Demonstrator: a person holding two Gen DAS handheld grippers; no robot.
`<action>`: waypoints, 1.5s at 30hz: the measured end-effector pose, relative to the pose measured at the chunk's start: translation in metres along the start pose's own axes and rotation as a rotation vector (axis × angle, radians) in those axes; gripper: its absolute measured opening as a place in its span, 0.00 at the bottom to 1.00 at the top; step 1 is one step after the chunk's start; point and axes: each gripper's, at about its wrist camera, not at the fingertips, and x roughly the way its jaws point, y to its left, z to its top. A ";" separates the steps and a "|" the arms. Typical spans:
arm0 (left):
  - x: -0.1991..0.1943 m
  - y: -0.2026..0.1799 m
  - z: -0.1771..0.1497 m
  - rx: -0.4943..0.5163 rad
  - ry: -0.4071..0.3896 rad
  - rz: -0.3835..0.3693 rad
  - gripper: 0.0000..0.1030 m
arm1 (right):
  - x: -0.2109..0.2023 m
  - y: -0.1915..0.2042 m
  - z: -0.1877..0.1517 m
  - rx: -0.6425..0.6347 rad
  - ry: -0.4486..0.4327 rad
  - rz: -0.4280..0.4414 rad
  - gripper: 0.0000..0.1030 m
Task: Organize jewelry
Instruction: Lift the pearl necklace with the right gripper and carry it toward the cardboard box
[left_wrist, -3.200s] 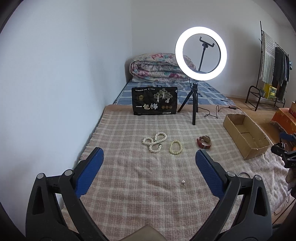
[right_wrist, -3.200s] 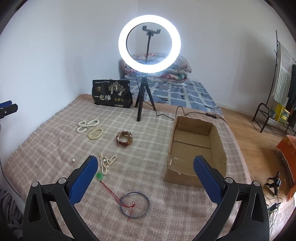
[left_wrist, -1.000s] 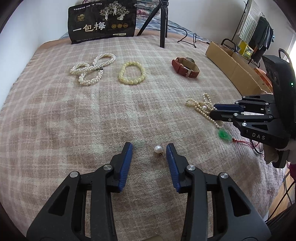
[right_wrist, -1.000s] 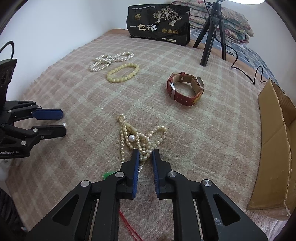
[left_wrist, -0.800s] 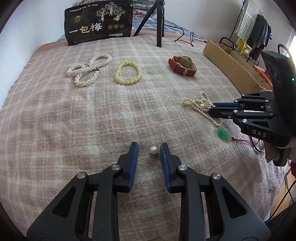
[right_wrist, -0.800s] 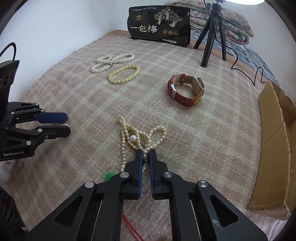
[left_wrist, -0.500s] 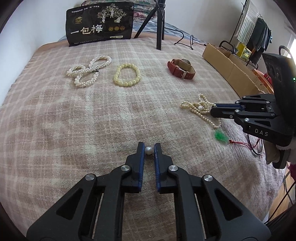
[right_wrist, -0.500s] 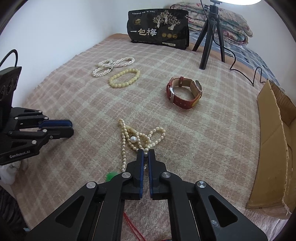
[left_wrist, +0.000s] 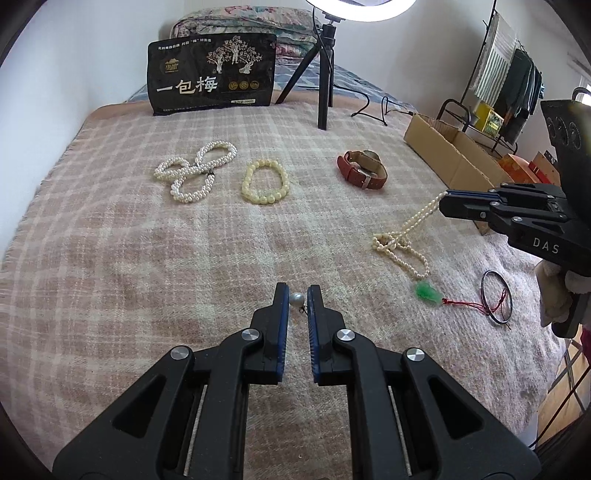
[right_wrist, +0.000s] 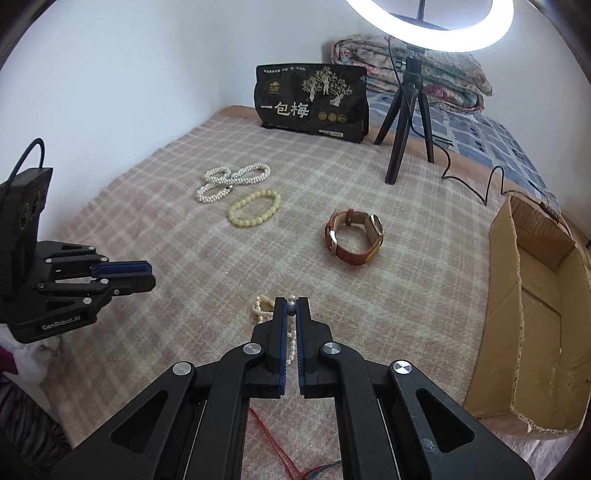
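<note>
The left gripper (left_wrist: 297, 295) points level over the blanket (left_wrist: 110, 240), pinching a pearl earring (left_wrist: 296, 299) near its front edge. The right gripper (right_wrist: 291, 307), raised toward the blanket's right side, clamps a bead necklace (left_wrist: 400, 243) whose lower loops trail on the cloth.

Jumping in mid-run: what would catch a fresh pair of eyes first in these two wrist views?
Both grippers are pinching jewelry over the plaid blanket. The left gripper is shut on a single pearl earring, and the right gripper is lifting one end of a pearl necklace with a green pendant. At the right edge, an open cardboard box sits on the blanket.
</note>
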 end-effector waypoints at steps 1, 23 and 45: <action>-0.003 0.000 0.001 -0.002 -0.005 0.002 0.08 | -0.003 0.002 0.002 -0.004 -0.007 0.001 0.03; -0.063 -0.016 0.015 0.037 -0.105 0.016 0.08 | -0.083 0.021 0.030 -0.058 -0.131 -0.071 0.03; -0.094 -0.097 0.068 0.177 -0.196 -0.089 0.08 | -0.201 -0.031 0.054 -0.023 -0.298 -0.288 0.03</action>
